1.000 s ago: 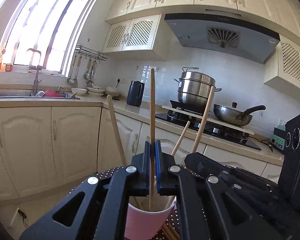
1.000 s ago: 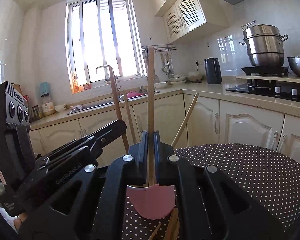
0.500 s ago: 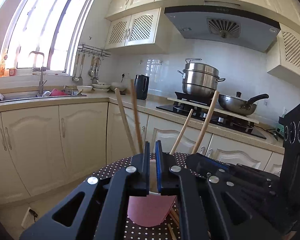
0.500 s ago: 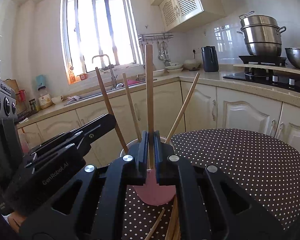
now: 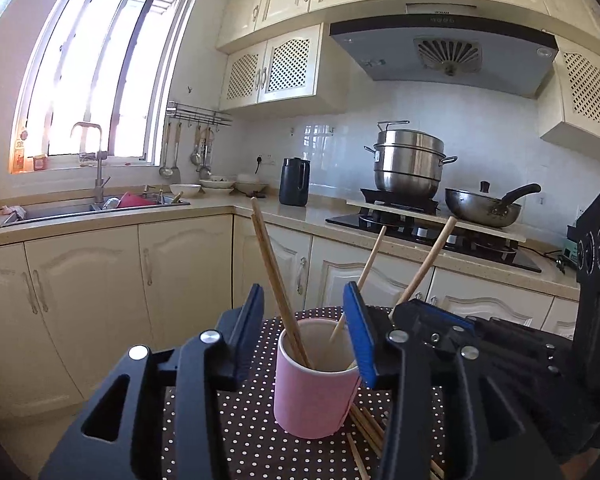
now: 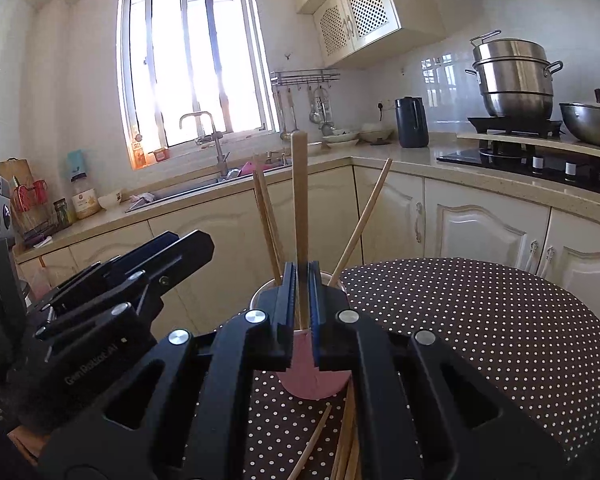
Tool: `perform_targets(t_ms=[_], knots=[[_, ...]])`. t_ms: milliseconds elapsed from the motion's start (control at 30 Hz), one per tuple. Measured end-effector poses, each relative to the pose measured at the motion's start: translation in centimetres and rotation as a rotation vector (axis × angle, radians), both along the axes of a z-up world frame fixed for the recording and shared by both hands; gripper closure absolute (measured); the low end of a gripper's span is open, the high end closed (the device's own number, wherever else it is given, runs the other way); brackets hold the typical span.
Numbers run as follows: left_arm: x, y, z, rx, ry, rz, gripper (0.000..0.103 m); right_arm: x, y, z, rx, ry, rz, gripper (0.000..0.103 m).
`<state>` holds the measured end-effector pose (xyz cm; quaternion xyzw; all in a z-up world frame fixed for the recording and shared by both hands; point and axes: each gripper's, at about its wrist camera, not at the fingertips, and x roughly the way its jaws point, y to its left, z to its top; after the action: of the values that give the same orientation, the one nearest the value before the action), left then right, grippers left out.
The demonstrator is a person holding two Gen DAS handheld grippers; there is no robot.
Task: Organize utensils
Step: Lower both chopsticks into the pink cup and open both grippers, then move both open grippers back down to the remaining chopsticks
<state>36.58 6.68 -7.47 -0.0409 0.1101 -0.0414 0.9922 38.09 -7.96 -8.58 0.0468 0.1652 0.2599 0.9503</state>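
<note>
A pink cup (image 5: 314,392) stands on the polka-dot table (image 5: 252,432) with several wooden chopsticks in it. My left gripper (image 5: 303,296) is open and its jaws are still opening. A leaning chopstick (image 5: 276,276) rises between them, touched by neither pad. My right gripper (image 6: 302,280) is shut on an upright chopstick (image 6: 300,200) just above the cup (image 6: 312,384). That stick's lower end is hidden by the jaws. The right gripper (image 5: 420,320) shows beside the cup, and the left gripper (image 6: 196,246) shows at the left of the right wrist view.
Several loose chopsticks (image 6: 348,440) lie on the cloth in front of the cup. The table's round edge (image 6: 560,292) curves right. Behind stand cabinets, a sink (image 5: 92,208), a black kettle (image 5: 295,182), and a stove with a steamer pot (image 5: 410,164) and wok (image 5: 484,204).
My left gripper let go of its chopstick, which now leans in the cup, and its jaws spread apart. The right gripper still holds its stick.
</note>
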Motion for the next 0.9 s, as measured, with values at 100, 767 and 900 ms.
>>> perform_targets(t_ms=[100, 767, 900], knots=[[-0.8, 0.2, 0.4, -0.006, 0.004, -0.001, 0.053, -0.6, -0.2, 0.5, -0.002, 0.001, -0.013, 0.095], [-5.3, -2.8, 0.5, 0.032, 0.127, -0.044, 0.045, -6.2, -3.8, 1.4, -0.041, 0.023, -0.05, 0.095], [-5.0, -3.8, -0.9, 0.035, 0.223, -0.068, 0.045, -6.0, -4.6, -0.1, -0.075, 0.099, -0.066, 0.094]])
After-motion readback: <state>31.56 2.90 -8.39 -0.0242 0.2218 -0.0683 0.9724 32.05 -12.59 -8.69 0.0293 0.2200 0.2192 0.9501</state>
